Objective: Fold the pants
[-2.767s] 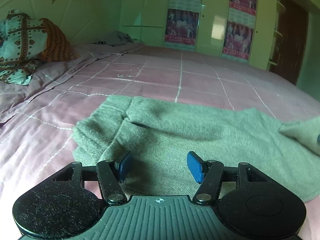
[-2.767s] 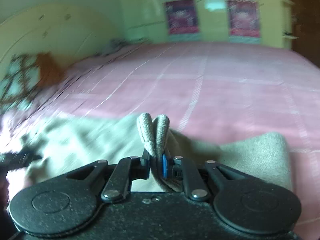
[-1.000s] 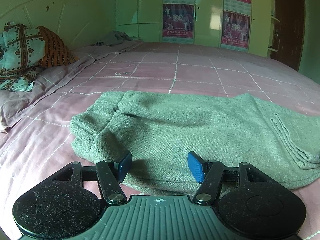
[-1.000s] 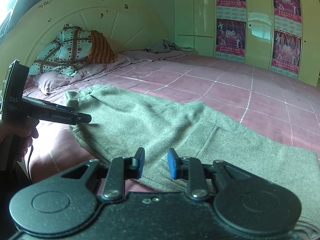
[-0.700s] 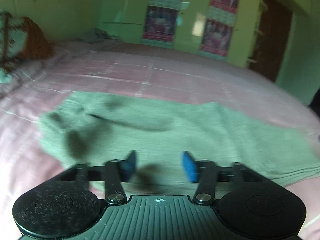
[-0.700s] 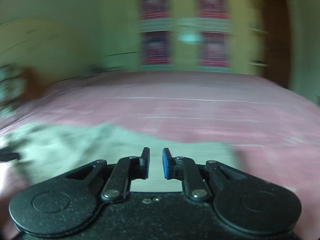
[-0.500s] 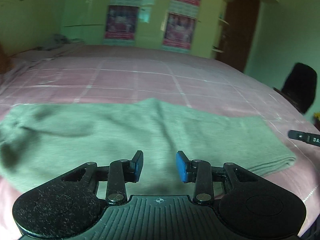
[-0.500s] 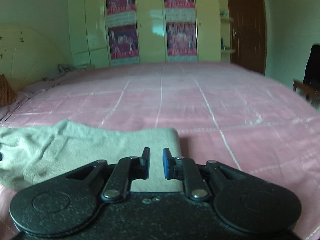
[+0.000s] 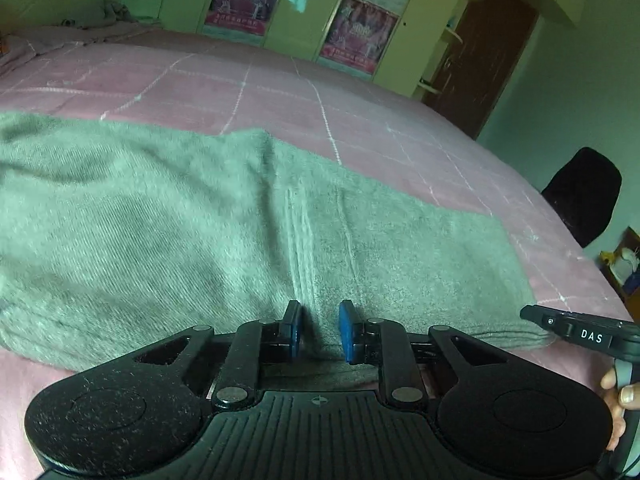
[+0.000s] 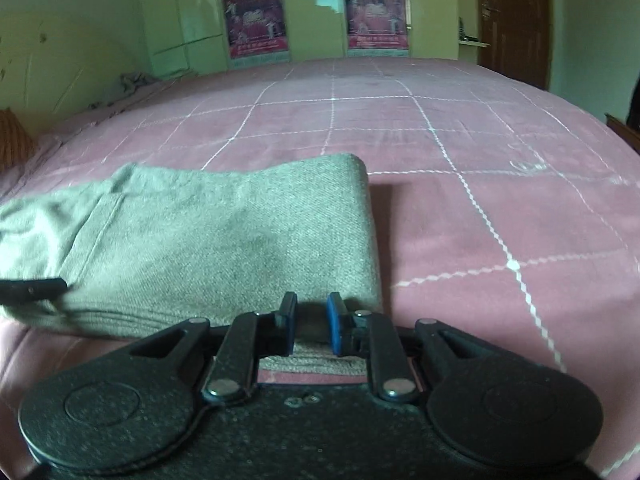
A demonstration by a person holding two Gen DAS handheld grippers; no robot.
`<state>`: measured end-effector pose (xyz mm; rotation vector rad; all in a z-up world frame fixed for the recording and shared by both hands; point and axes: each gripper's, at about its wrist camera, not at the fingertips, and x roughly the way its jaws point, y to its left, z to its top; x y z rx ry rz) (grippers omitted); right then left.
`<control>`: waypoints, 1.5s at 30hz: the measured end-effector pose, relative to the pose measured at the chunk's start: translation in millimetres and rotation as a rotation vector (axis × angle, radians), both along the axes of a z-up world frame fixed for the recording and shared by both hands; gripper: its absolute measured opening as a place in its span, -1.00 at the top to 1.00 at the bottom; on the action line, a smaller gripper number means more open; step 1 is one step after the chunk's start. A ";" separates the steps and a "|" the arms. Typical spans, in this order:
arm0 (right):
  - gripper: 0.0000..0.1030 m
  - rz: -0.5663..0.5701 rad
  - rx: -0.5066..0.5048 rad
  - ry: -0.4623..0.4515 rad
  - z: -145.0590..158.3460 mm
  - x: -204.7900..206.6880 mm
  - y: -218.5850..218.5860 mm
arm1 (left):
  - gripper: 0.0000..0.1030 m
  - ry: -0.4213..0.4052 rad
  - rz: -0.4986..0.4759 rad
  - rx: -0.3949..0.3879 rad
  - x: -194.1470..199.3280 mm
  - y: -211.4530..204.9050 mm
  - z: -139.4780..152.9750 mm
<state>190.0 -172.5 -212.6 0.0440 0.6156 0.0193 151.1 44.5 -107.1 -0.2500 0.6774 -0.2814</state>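
Note:
Grey-green pants (image 9: 200, 224) lie folded lengthwise across the pink bed. My left gripper (image 9: 319, 330) is open with a narrow gap, low over the near edge of the pants at their middle. My right gripper (image 10: 311, 326) is open with a narrow gap, over the near corner of the folded right end of the pants (image 10: 240, 236). Cloth shows between its jaws but is not pinched. The right gripper's tip also shows in the left wrist view (image 9: 576, 330), and the left one's tip in the right wrist view (image 10: 32, 289).
The pink checked bedspread (image 10: 460, 160) stretches beyond and to the right of the pants. Green wardrobes with posters (image 9: 360, 28) stand at the back. A dark door (image 9: 480, 52) and a black chair (image 9: 584, 196) are to the right.
Both grippers swung right along the pants and came lower over the near edge. The right gripper earlier let go of the cloth it held. Both jaws have narrowed.

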 end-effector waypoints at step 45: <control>0.12 -0.092 0.118 -0.122 13.4 -16.5 -49.6 | 0.33 -0.071 0.249 -0.095 -15.6 123.0 14.4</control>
